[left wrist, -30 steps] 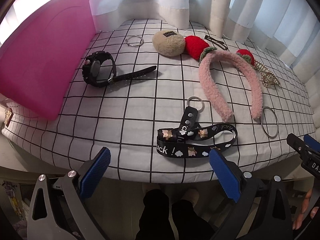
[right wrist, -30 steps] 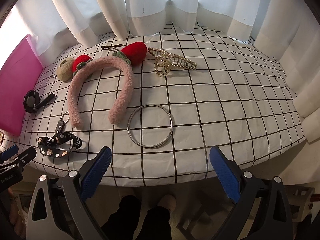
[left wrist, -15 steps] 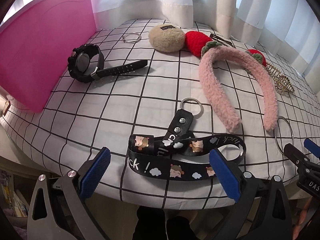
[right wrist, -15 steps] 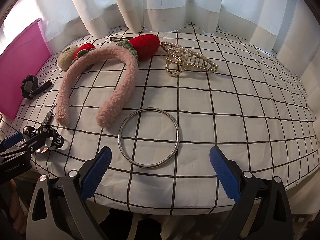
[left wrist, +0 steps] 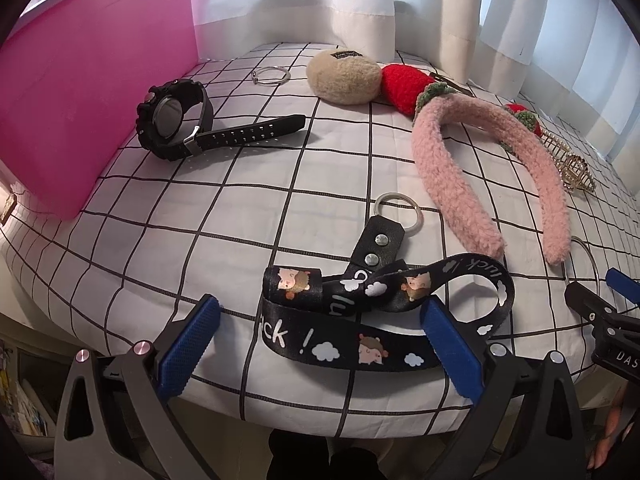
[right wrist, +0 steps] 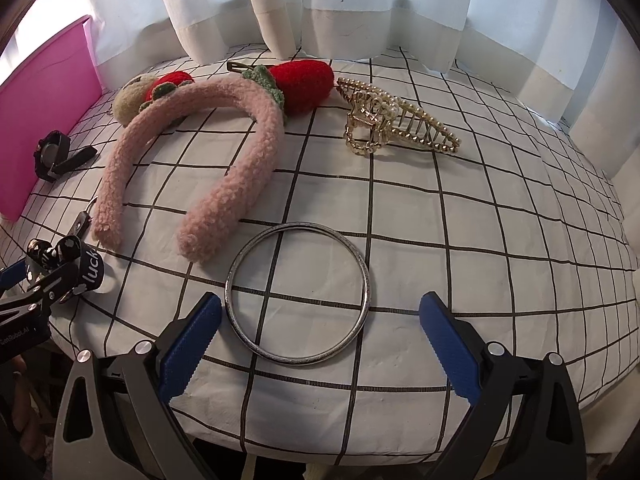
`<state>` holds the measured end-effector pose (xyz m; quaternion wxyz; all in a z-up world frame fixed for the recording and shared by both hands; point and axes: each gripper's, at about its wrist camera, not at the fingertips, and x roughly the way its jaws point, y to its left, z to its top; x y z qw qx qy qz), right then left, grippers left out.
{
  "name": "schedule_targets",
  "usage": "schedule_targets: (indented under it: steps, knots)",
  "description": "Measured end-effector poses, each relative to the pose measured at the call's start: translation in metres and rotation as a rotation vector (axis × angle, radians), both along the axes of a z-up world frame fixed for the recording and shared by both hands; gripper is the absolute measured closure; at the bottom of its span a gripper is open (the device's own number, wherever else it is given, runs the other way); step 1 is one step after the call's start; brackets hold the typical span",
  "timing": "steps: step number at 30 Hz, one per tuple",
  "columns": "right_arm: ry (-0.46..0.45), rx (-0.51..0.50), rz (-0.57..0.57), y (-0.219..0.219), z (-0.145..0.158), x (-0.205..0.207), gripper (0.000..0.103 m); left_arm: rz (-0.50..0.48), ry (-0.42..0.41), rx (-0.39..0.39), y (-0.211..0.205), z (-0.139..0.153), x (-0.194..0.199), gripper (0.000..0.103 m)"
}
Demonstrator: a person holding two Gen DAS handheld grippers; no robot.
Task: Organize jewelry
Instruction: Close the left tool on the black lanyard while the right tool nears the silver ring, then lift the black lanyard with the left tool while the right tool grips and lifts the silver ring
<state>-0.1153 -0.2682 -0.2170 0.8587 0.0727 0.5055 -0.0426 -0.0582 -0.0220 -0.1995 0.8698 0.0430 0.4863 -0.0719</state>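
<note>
- The pink box [left wrist: 92, 92] at the left is cut off by the frame edge in both views, so its inside cannot be seen.
- A hair clip behind the red strawberry [right wrist: 304, 80] shows only its dark end; the rest is hidden.
- The gold claw clip [right wrist: 394, 120] is half out of sight behind the pink headband [left wrist: 480, 168] in the left view, clear in the right view.
- The small ring [left wrist: 272, 76] near the beige pompom [left wrist: 344, 80] is too thin to tell more about it.
- The left gripper [left wrist: 320, 332] has its fingers spread wide, empty, straddling the black lanyard [left wrist: 380, 320], which lies on the checked cloth [left wrist: 240, 200] near the front edge.
- The right gripper [right wrist: 320, 332] is also spread wide and empty, with the big metal bangle [right wrist: 296, 294] between its fingers.
- The black watch [left wrist: 176, 124] lies just beside the pink box.
- Compared with half a second ago, both grippers have moved in closer: the lanyard and bangle now sit between the fingertips instead of ahead of them.
</note>
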Motion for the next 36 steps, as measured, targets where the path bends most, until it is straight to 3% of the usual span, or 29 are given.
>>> schedule_targets:
  steps: [4,11,14,18,19,20,22,27,36]
  knots:
    - [-0.041,-0.009,0.001,0.001,-0.001,-0.003,0.008,0.000,-0.062,-0.009,0.000,-0.002,-0.005,0.005]
    - [-0.054,-0.010,0.008,0.001,0.001,-0.004,0.009,0.037,-0.053,-0.006,-0.002,-0.001,-0.004,0.007]
    - [-0.060,-0.008,0.022,0.002,0.001,-0.006,0.010,-0.016,-0.070,-0.010,-0.007,0.002,-0.009,0.028]
    - [-0.062,-0.003,0.034,0.003,0.001,-0.008,0.010,-0.090,-0.096,-0.018,-0.019,0.005,-0.017,0.065]
    - [-0.066,-0.003,0.037,0.003,0.002,-0.008,0.013,-0.099,-0.096,-0.020,-0.021,0.005,-0.018,0.070]
    - [-0.074,-0.003,0.043,0.004,0.003,-0.010,0.016,-0.108,-0.095,-0.022,-0.024,0.006,-0.018,0.081]
    - [-0.081,-0.014,0.051,0.005,0.006,-0.011,0.034,-0.120,-0.093,-0.024,-0.028,0.006,-0.019,0.095]
    - [-0.085,0.003,0.054,0.002,0.006,-0.011,0.034,-0.110,-0.084,-0.048,-0.027,0.008,-0.017,0.101]
    - [-0.100,0.030,0.045,-0.001,0.010,-0.017,0.035,-0.073,-0.084,-0.070,-0.014,0.019,-0.016,0.102]
